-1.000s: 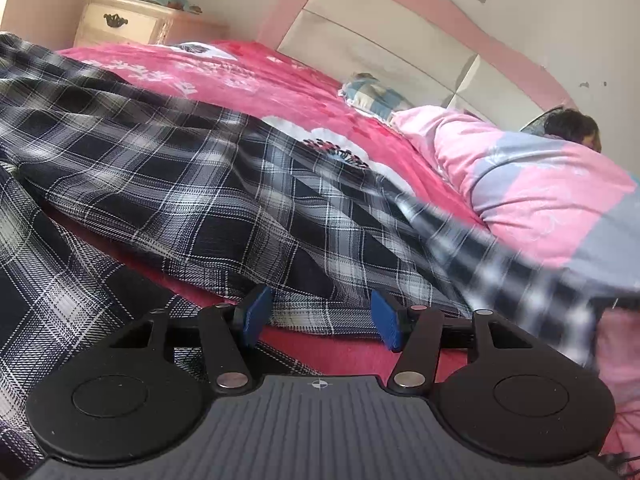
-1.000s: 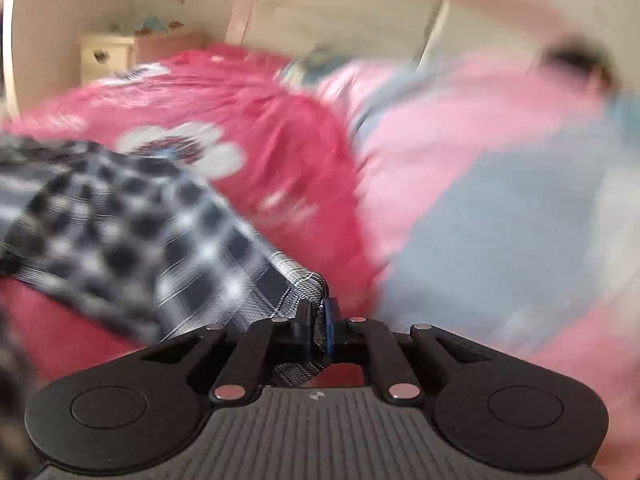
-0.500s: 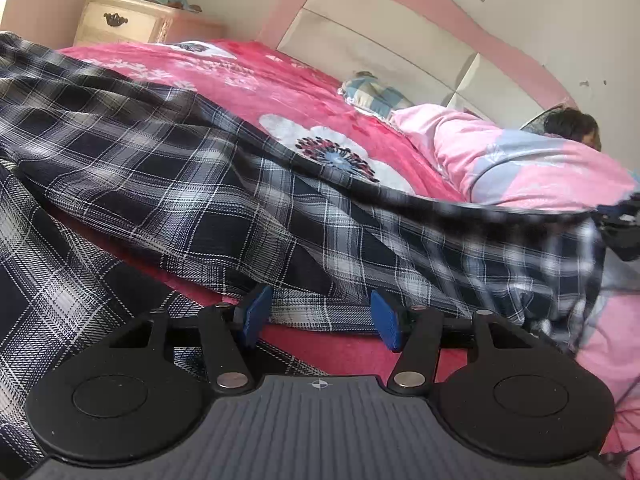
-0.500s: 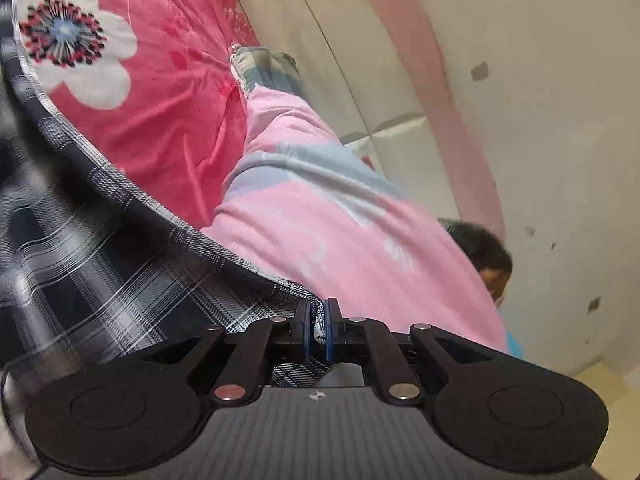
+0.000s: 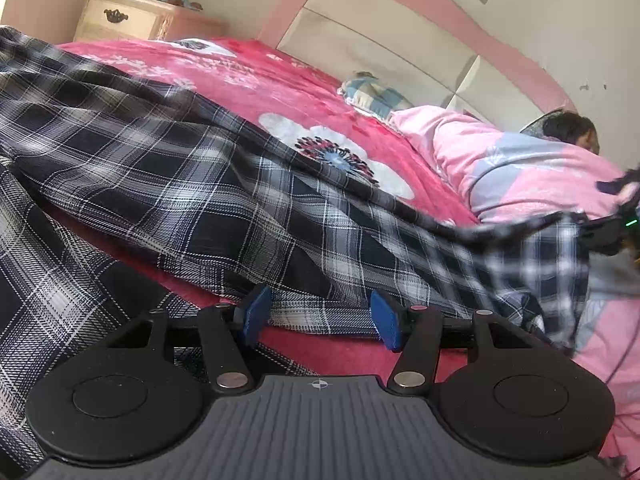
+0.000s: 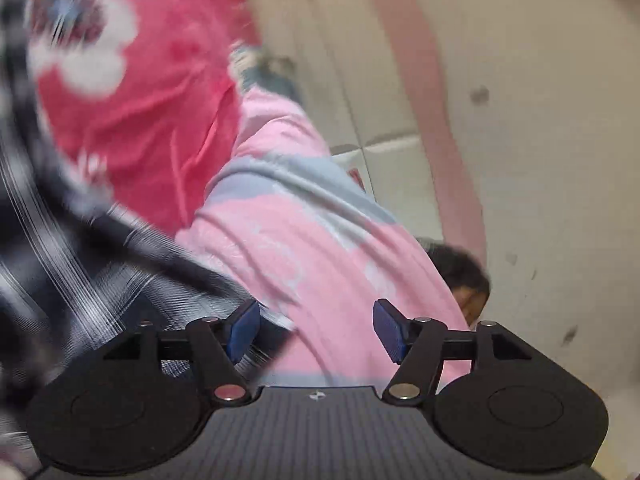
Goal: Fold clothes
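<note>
A black-and-white plaid garment (image 5: 208, 184) lies spread over the red flowered bedspread (image 5: 256, 80), its right end blurred in mid-air (image 5: 532, 264). My left gripper (image 5: 320, 318) hovers open just before the garment's near hem, with no cloth pinched between its blue pads. In the right wrist view my right gripper (image 6: 316, 332) has its jaws opening. The plaid garment (image 6: 80, 272) streaks off to the left. A corner of it still reaches past the left pad (image 6: 244, 330) into the gap. Nothing presses on it there.
A pink and grey quilt (image 5: 520, 168) covers a person whose dark-haired head (image 5: 572, 132) rests at the bed's far right. A checked pillow (image 5: 372, 92) lies by the pink headboard (image 5: 400, 40). A cream nightstand (image 5: 120, 16) stands at the back left.
The right gripper rolled and moved over the quilt, then its jaws parted and let go of the plaid cloth, which is dropping away to the left. The left gripper stayed where it was.
</note>
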